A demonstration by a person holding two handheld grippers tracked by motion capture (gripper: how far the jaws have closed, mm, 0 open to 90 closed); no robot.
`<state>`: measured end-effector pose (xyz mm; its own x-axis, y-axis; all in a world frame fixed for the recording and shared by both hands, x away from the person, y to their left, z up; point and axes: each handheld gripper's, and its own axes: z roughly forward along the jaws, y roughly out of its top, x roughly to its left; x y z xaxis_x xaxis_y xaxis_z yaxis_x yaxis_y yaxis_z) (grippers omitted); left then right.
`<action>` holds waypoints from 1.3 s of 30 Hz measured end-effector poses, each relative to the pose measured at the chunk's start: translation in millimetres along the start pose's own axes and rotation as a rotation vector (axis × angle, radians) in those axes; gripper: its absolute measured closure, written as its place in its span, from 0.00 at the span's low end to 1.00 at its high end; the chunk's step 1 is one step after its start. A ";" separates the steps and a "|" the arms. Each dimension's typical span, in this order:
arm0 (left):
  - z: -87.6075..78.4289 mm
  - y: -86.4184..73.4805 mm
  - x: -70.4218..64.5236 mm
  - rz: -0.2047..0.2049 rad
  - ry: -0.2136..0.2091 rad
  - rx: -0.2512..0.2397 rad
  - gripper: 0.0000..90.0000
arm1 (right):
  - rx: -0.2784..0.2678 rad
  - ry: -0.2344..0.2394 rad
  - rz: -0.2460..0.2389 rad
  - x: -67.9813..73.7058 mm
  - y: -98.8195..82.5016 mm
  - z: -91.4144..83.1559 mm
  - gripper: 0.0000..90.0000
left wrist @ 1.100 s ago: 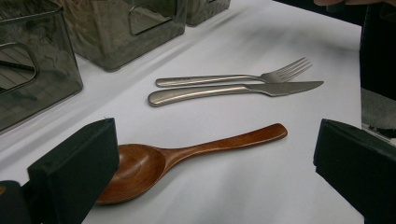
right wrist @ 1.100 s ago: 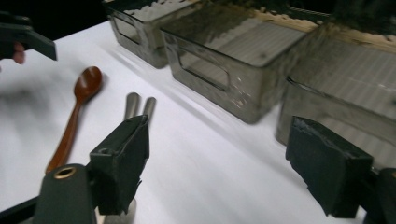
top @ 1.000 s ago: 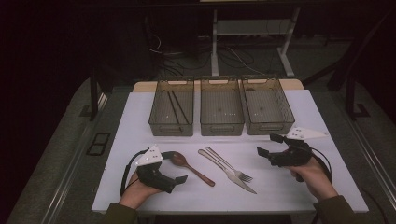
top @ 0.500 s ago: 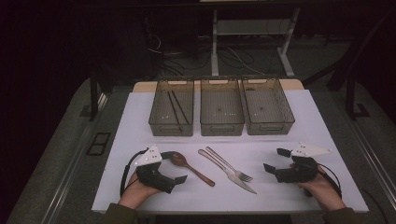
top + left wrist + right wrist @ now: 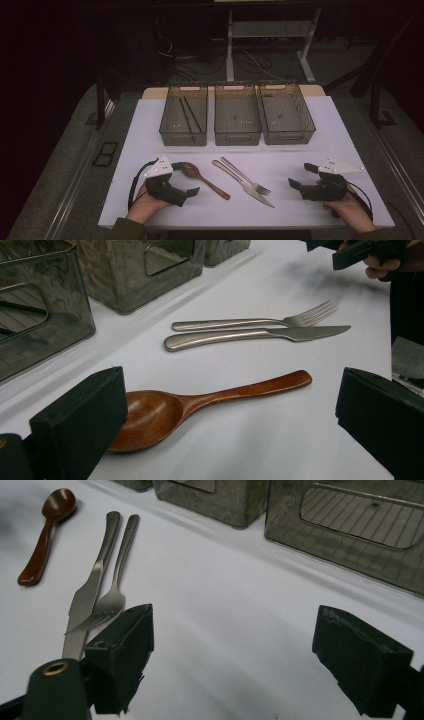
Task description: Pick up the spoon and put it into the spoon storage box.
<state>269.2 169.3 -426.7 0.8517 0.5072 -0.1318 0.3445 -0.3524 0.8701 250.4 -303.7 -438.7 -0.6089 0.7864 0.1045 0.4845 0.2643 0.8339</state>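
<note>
Wooden spoon [image 5: 200, 402] lies on worktop [image 5: 320, 150] between your left hand-held gripper [image 5: 186, 194] jaws, wide open, nothing held, ready to pinch. Right hand-held gripper [image 5: 301, 176] jaws just opened, empty; fork [image 5: 114, 597], knife [image 5: 85, 597] just beside its left jaw, next in line.

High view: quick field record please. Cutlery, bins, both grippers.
spoon: wooden spoon flat on the white table, bowl beside the left gripper
fork: fork lying against the knife, mid-table
bins: three clear bins in a row at the back; left bin holds chopsticks, middle bin and right bin look empty
left gripper: fingers open, nothing between them, pointing toward the spoon
right gripper: right gripper open, has just been opening, nothing held, right of the knife tip
</note>
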 end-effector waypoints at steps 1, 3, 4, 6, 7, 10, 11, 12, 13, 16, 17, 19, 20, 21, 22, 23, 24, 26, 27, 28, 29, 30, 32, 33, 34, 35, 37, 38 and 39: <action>0.6 0.5 0.2 -0.001 0.004 -0.001 0.00 | 0.006 0.004 0.005 0.2 0.2 0.7 0.15; 2.3 1.7 1.0 0.002 0.014 0.013 0.02 | 0.019 0.010 -0.002 1.4 -0.2 0.8 0.15; 2.9 2.3 1.6 0.006 0.015 0.015 0.03 | 0.020 0.012 -0.011 2.3 -0.7 0.8 0.15; 4.0 4.3 2.6 0.004 0.016 0.011 0.08 | 0.024 0.018 -0.020 3.6 -1.0 0.3 0.15; 4.5 5.3 3.1 0.002 0.016 0.011 0.10 | 0.023 0.021 -0.019 3.9 -1.0 0.1 0.15; 7.3 7.8 6.7 0.010 0.026 0.021 0.16 | 0.022 0.023 -0.019 3.0 -1.1 0.7 0.15; 8.6 8.6 8.2 0.010 0.030 0.026 0.18 | 0.024 0.021 -0.018 2.9 -1.1 0.9 0.15; 10.0 9.5 9.8 0.011 0.033 0.029 0.21 | 0.026 0.023 -0.018 2.6 -1.1 1.0 0.15; 11.3 10.8 11.3 0.009 0.038 0.031 0.24 | 0.026 0.022 -0.019 2.5 -1.0 1.1 0.15; 14.6 15.5 17.1 0.012 0.047 0.043 0.34 | 0.026 0.020 -0.019 2.4 -0.8 1.1 0.15; 15.7 16.8 19.5 0.010 0.045 0.043 0.39 | 0.024 0.020 -0.020 2.4 -0.8 1.0 0.15; 18.5 19.1 24.6 0.007 0.062 0.052 0.45 | 0.026 0.019 -0.016 2.6 -0.8 0.9 0.15; 19.9 20.0 27.3 0.007 0.071 0.059 0.49 | 0.026 0.018 -0.015 2.6 -0.9 0.9 0.15; 21.4 20.9 30.4 0.006 0.081 0.069 0.53 | 0.027 0.018 -0.014 2.6 -0.8 0.9 0.15; 23.0 21.8 33.5 0.001 0.090 0.083 0.57 | 0.027 0.018 -0.013 2.5 -0.8 0.9 0.15; 25.1 22.2 36.6 -0.005 0.096 0.096 0.62 | 0.027 0.018 -0.015 2.2 -0.7 1.1 0.15; 27.0 22.5 39.8 -0.007 0.100 0.104 0.66 | 0.027 0.016 -0.013 2.2 -0.6 1.3 0.15; 31.6 23.3 45.0 -0.014 0.099 0.130 0.73 | 0.030 0.016 -0.011 2.0 -0.8 1.6 0.15; 34.1 24.0 46.6 -0.011 0.103 0.143 0.75 | 0.031 0.016 -0.011 1.9 -0.9 1.5 0.15; 36.4 24.9 48.2 -0.007 0.101 0.157 0.78 | 0.031 0.015 -0.013 1.7 -1.1 1.5 0.15; 39.2 25.7 49.3 -0.006 0.104 0.166 0.81 | 0.034 0.015 -0.011 1.5 -1.2 1.4 0.15; 41.1 26.9 50.6 0.004 0.107 0.185 0.83 | 0.034 0.013 -0.010 1.4 -1.4 1.5 0.15; 45.6 27.4 52.1 0.002 0.116 0.206 0.88 | 0.035 0.012 -0.008 1.2 -1.4 1.3 0.15; 47.7 27.5 52.9 0.002 0.117 0.222 0.91 | 0.034 0.013 -0.008 1.2 -1.4 1.1 0.15; 49.6 27.3 53.9 0.005 0.119 0.234 0.93 | 0.034 0.014 -0.009 1.2 -1.4 1.0 0.15; 51.0 27.4 55.2 0.009 0.118 0.248 0.95 | 0.034 0.014 -0.010 1.2 -1.4 1.0 0.15; 53.5 27.0 55.9 -0.002 0.123 0.265 0.98 | 0.035 0.015 -0.008 1.1 -1.4 1.1 0.15; 54.6 27.2 55.7 -0.004 0.124 0.277 0.98 | 0.036 0.015 -0.007 1.1 -1.3 1.3 0.15; 55.8 27.0 55.6 -0.001 0.125 0.281 0.98 | 0.035 0.016 -0.007 1.1 -1.3 1.5 0.15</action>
<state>347.8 144.1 -437.1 0.8024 0.5940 -0.0581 0.4559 -0.5472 0.7020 250.0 -302.3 -440.5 -0.6221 0.7756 0.1075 0.5018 0.2895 0.8151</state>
